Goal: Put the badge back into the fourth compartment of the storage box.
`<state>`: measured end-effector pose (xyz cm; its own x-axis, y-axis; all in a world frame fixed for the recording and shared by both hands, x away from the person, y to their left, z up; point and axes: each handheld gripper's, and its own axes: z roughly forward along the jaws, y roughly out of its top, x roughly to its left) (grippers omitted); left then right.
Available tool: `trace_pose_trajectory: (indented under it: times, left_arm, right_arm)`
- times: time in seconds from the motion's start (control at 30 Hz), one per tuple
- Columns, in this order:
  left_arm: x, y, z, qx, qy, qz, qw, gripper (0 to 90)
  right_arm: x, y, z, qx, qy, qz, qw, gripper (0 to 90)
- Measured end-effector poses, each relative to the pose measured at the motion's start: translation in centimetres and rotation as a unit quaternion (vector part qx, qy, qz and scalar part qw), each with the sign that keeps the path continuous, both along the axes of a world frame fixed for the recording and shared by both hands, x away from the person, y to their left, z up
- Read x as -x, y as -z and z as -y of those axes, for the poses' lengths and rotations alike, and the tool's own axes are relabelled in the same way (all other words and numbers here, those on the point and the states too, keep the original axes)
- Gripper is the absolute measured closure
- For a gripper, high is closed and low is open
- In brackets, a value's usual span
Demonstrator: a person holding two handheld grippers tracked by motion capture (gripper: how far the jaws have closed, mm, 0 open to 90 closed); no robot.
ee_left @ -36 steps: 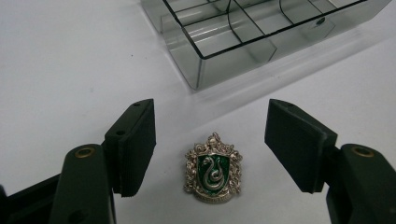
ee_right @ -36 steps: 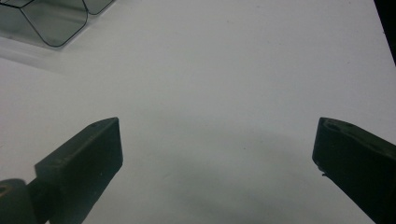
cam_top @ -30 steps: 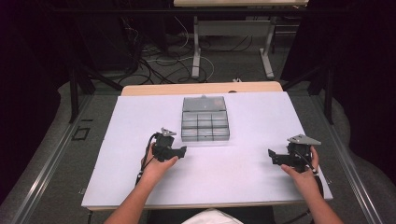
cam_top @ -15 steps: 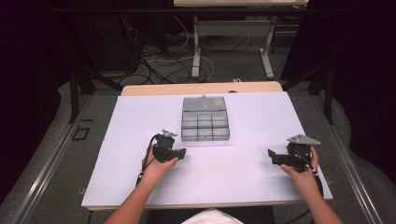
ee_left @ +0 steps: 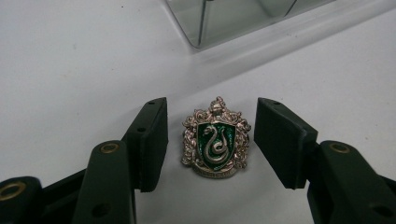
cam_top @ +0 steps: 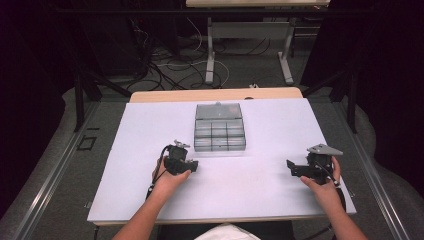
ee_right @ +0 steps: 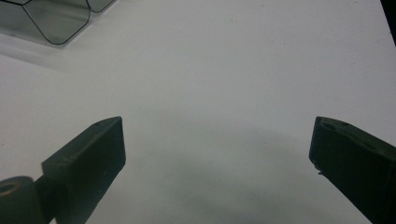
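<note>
A metal crest badge [ee_left: 215, 138], green shield with a silver snake, lies flat on the white table. My left gripper [ee_left: 211, 140] stands open around it, one jaw on each side, with small gaps to the badge. In the high view the left gripper [cam_top: 192, 165] sits just in front of the clear compartment box [cam_top: 219, 127]. My right gripper [cam_top: 291, 167] is open at the right of the table, pointing left, with bare table between its jaws [ee_right: 217, 149].
The clear plastic box [ee_left: 224, 18] with several compartments stands at the table's middle back; its corner shows in the right gripper view [ee_right: 56, 18]. The white table [cam_top: 250, 190] ends close in front of both hands. Cables and table legs lie beyond the far edge.
The left gripper has edged slightly right and lower toward the table in front of the box. The right gripper has stayed in place.
</note>
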<state>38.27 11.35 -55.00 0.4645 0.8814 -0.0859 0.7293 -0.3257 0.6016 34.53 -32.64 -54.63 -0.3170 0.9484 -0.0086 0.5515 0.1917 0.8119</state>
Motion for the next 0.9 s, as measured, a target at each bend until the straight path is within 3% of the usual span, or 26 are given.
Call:
trace_pose_trajectory:
  times: [0.47, 0.9]
  left_arm:
    - [0.04, -0.09, -0.10, 0.001, -0.006, -0.004, 1.0000, 56.3]
    - [0.05, -0.10, -0.12, -0.002, -0.002, -0.002, 1.0000, 57.3]
  right_arm:
    - [-0.08, 0.02, -0.03, 0.002, -0.002, 0.000, 1.0000, 3.9]
    - [-0.08, 0.02, -0.01, 0.002, -0.003, 0.001, 1.0000, 4.2]
